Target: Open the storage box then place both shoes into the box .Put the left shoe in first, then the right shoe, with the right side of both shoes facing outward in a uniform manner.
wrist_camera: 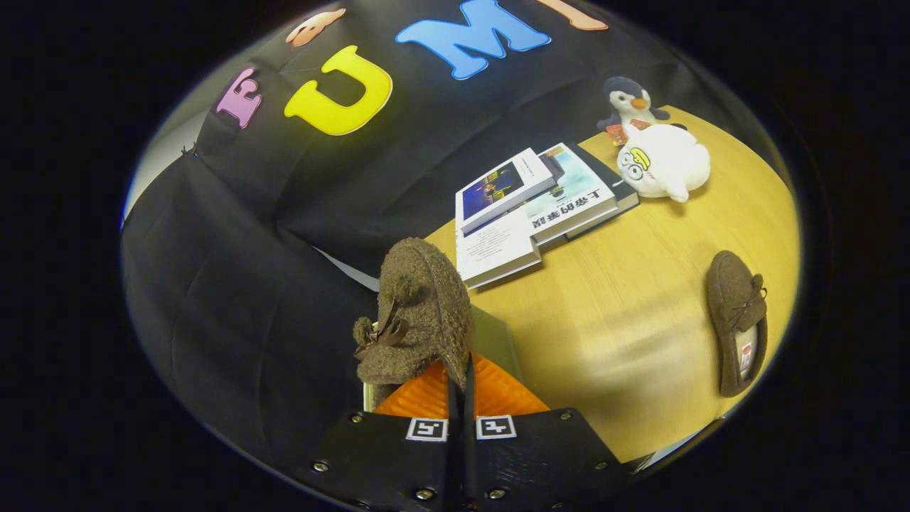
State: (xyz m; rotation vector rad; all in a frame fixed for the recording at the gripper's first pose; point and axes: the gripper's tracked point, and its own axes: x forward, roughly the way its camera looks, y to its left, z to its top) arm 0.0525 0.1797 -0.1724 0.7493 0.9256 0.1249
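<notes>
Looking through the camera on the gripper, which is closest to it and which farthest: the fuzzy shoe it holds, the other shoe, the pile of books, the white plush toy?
1. Brown shoe, pinched in the gripper, whose jaws are closed on it.
2. Stack of books, beyond the held shoe on the table.
3. Second shoe, lying off to the right; too close to the books to rank firmly.
4. White plush toy, beyond the books, beside the penguin toy.

Fuzzy woollen shoes (419, 313); smooth matt wooden table (640, 320).

Bare tabletop (625, 313) lies open between books (533, 206) and loose shoe (738, 321).
</notes>
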